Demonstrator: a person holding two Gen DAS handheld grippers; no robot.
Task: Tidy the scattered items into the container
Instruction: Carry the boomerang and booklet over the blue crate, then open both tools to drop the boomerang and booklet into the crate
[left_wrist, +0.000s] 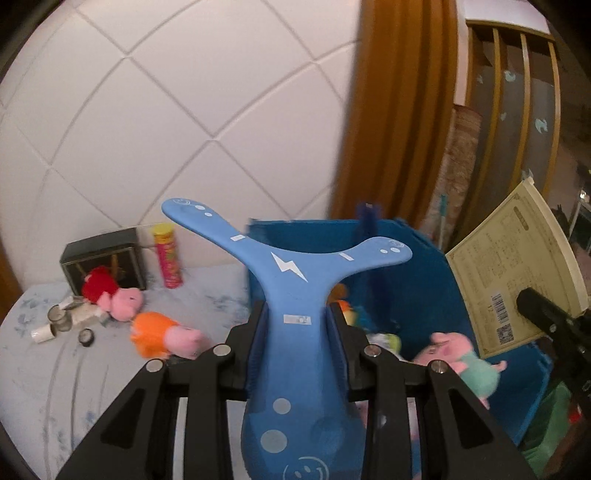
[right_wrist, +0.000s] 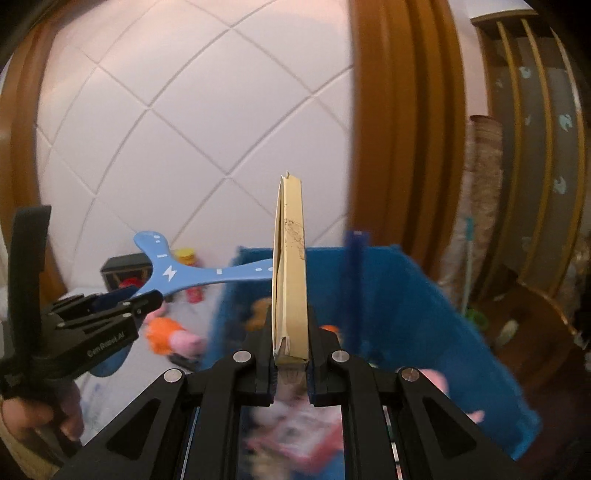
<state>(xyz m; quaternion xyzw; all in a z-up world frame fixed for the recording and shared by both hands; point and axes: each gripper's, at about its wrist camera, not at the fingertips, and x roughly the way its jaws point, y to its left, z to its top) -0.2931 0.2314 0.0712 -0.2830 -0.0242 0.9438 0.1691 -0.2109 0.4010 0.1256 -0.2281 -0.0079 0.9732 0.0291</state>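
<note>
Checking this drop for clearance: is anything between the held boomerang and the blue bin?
Nothing visible blocks it. The left gripper holds the boomerang right before the blue bin, whose top is open. The book in the right gripper is off to the right.

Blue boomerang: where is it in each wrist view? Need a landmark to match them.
Left wrist: blue boomerang fills the centre, clamped in the left gripper, its arms spread over the blue bin.
Right wrist: blue boomerang at mid left, held by the left gripper; one arm tip runs behind the cream book.
Shared landmark: the blue bin, behind the boomerang in both.
</note>
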